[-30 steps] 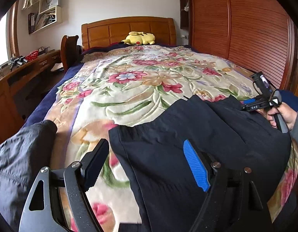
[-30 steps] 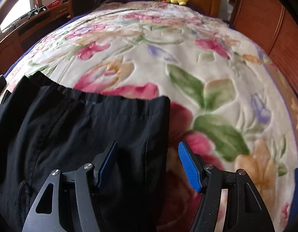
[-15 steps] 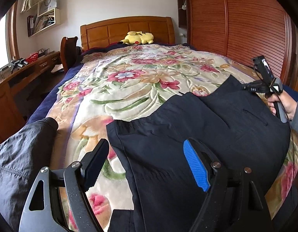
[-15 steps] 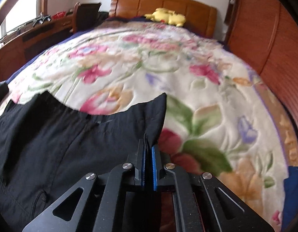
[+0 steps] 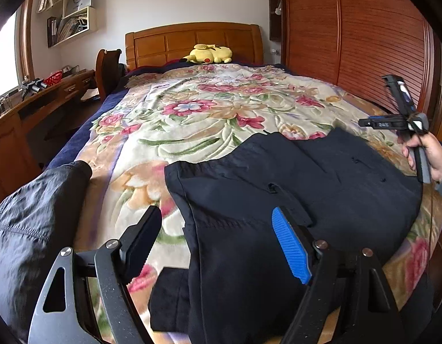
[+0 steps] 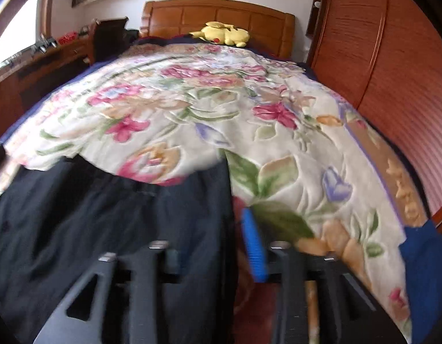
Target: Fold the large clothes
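Observation:
Dark navy trousers [image 5: 292,189] lie flat on the floral bedspread [image 5: 198,120], waistband toward the headboard. My left gripper [image 5: 215,220] hangs open low over the trousers' left edge, gripping nothing. In the left wrist view, a hand [image 5: 427,154] holds my right gripper [image 5: 364,121] in the air above the trousers' far right corner. In the blurred right wrist view, the right gripper [image 6: 212,238] has its jaws opening. The trousers' right edge [image 6: 221,200] lies below them and the blue pad [image 6: 254,246] stands free of the cloth.
A grey jacket [image 5: 34,215] lies at the bed's left edge. A yellow plush toy [image 5: 208,54] rests by the wooden headboard [image 5: 192,37]. A desk [image 5: 34,100] runs along the left, a slatted wooden wall [image 5: 364,43] along the right.
Half a second ago the right gripper was shut on the trousers' waistband corner and held it up. Now its jaws are apart, the corner lies flat again, and the gripper has risen.

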Demonstrator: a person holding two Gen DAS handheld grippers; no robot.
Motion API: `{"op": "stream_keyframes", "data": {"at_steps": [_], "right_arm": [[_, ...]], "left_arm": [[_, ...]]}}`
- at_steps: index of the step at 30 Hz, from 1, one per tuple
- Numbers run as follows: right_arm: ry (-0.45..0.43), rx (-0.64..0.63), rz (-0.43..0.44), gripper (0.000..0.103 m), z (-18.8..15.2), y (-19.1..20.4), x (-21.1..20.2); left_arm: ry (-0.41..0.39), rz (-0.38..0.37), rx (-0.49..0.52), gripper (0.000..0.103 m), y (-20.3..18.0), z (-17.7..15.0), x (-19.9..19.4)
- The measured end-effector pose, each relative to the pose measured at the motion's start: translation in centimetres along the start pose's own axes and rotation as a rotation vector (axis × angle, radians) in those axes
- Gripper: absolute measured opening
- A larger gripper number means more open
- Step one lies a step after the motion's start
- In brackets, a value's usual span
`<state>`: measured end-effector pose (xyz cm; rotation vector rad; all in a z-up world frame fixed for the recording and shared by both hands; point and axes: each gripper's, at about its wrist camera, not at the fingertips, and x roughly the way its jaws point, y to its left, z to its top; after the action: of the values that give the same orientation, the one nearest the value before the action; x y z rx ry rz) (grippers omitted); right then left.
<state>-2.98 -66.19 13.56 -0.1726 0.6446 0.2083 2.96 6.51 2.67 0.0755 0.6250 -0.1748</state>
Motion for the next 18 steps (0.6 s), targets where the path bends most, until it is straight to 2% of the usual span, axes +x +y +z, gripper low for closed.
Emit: {"op": "stream_keyframes", "data": {"at_steps": [2,11,15,18], "right_arm": [[-0.007,0.0,0.024,0.062,-0.7,-0.7,-1.8],[-0.054,-0.037,0.087,0.062,-5.4,-0.5,-10.3],[-0.059,-0.043,0.125,0.062,-7.7,0.7,-11.6],[-0.067,-0.007,0.19,0.062,-9.2,2.0,-11.7]], "left_arm": [[-0.003,-0.007,-0.007,0.08,-0.2,-0.2,-0.7],[0.0,-0.031,-0.009,0.08,-1.3,-1.3,-4.4],[0.002,-0.03,-0.011,0.08,-1.6,-2.4,-5.4],[0.013,-0.034,-0.011,0.08,-1.7,-3.3,-5.6]]}}
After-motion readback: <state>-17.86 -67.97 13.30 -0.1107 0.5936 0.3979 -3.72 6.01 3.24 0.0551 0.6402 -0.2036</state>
